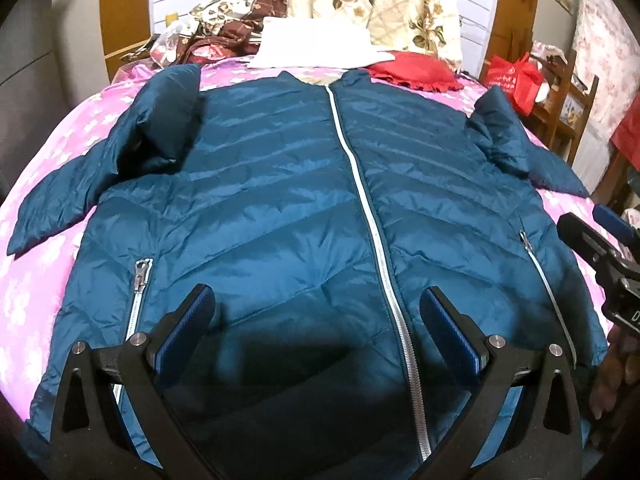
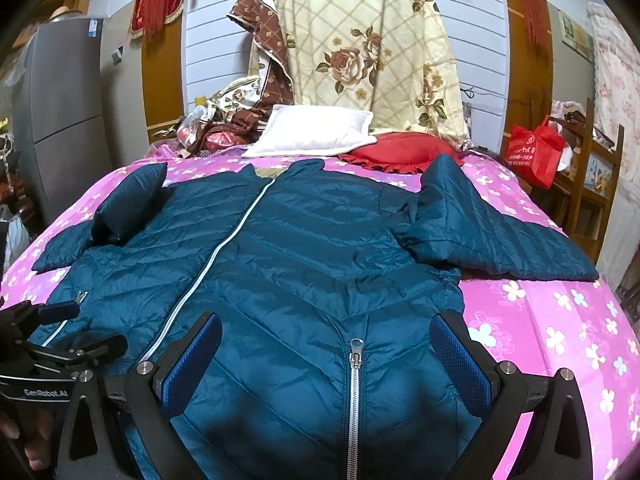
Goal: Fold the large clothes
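Note:
A teal quilted puffer jacket (image 1: 304, 184) lies front up and zipped on the bed, with a white centre zipper (image 1: 372, 216). It also shows in the right wrist view (image 2: 304, 248). Both sleeves spread outward, bent near the shoulders. My left gripper (image 1: 318, 308) is open, hovering over the lower hem near the centre. My right gripper (image 2: 326, 336) is open over the hem by the right pocket zipper (image 2: 354, 356). Each gripper shows in the other's view: the right gripper (image 1: 600, 252) and the left gripper (image 2: 76, 328).
The bed has a pink floral sheet (image 2: 552, 320). A white pillow (image 2: 312, 132), a red cushion (image 2: 400, 156) and a floral quilt (image 2: 360, 48) sit at the headboard. A red bag (image 2: 536, 148) on wooden shelves stands right. A grey fridge (image 2: 68, 112) stands left.

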`<state>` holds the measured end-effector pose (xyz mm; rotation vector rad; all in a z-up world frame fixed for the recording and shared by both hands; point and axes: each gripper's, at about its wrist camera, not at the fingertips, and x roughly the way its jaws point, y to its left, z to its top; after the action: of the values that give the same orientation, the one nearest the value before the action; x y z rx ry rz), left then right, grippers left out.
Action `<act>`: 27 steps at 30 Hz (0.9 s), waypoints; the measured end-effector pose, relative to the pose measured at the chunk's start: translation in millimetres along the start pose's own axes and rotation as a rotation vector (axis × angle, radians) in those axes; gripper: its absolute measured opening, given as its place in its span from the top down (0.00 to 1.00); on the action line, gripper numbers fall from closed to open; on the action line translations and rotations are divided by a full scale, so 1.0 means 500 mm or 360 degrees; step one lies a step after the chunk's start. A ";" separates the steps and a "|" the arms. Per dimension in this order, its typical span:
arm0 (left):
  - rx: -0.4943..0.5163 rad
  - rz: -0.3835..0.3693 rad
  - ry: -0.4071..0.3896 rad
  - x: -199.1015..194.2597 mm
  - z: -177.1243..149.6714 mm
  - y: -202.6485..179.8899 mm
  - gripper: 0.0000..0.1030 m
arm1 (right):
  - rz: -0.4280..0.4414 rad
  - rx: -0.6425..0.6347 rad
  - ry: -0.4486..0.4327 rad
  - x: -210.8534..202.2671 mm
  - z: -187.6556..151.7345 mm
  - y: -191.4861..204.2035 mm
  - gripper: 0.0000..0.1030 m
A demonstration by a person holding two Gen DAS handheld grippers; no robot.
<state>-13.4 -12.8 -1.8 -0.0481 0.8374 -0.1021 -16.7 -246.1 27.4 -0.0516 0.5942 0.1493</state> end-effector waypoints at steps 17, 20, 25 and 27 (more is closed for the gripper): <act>-0.0094 0.0043 0.0100 0.020 -0.003 0.027 0.00 | -0.0024 -0.0013 0.0004 0.009 -0.003 0.000 0.00; -0.0081 0.0064 0.0086 0.017 -0.003 0.024 0.00 | -0.0024 -0.0015 0.0014 0.010 -0.003 -0.001 0.00; -0.0059 0.0117 0.0052 0.010 -0.002 0.022 0.00 | -0.0026 -0.0016 0.0016 0.009 -0.003 0.003 0.00; -0.0056 0.0121 0.0049 0.010 -0.002 0.021 0.00 | -0.0026 -0.0012 0.0017 0.009 -0.003 0.002 0.00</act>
<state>-10.1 -2.6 -7.1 -0.0477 0.8708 -0.0169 -14.1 -244.9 23.4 -0.0644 0.6038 0.1356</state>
